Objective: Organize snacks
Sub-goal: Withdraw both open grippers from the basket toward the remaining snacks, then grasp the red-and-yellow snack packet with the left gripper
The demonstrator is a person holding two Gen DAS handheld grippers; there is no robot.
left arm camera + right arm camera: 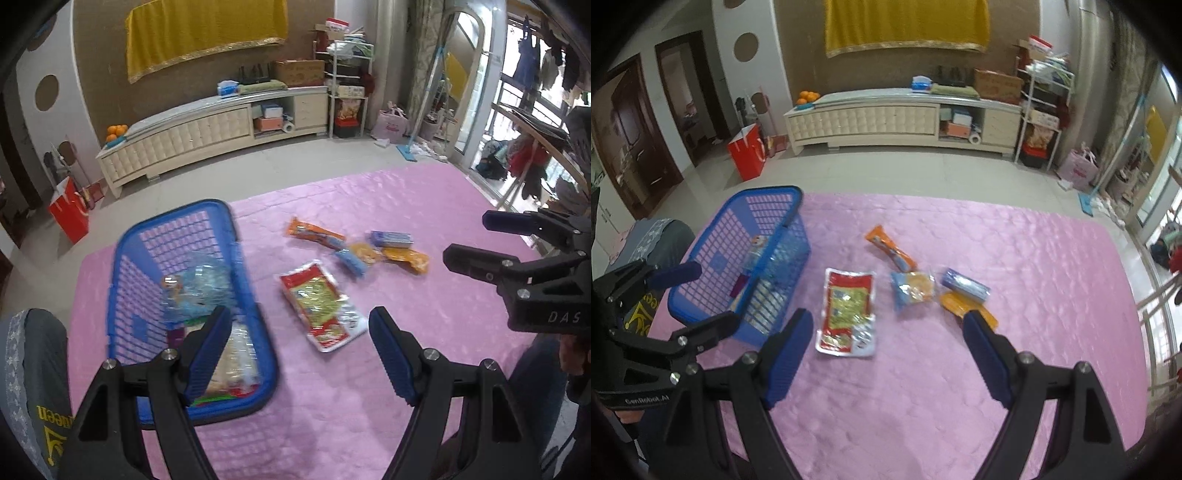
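A blue plastic basket stands on the left of a pink cloth and holds several snack packs. Loose on the cloth lie a red and yellow flat pack, an orange tube pack, a blue and yellow pack, a purple-blue pack and an orange pack. My left gripper is open and empty beside the basket. My right gripper is open and empty above the cloth.
A cream TV cabinet stands at the far wall. A red bag sits on the floor. A white rack with boxes stands right of the cabinet. A grey cushioned chair is at my left.
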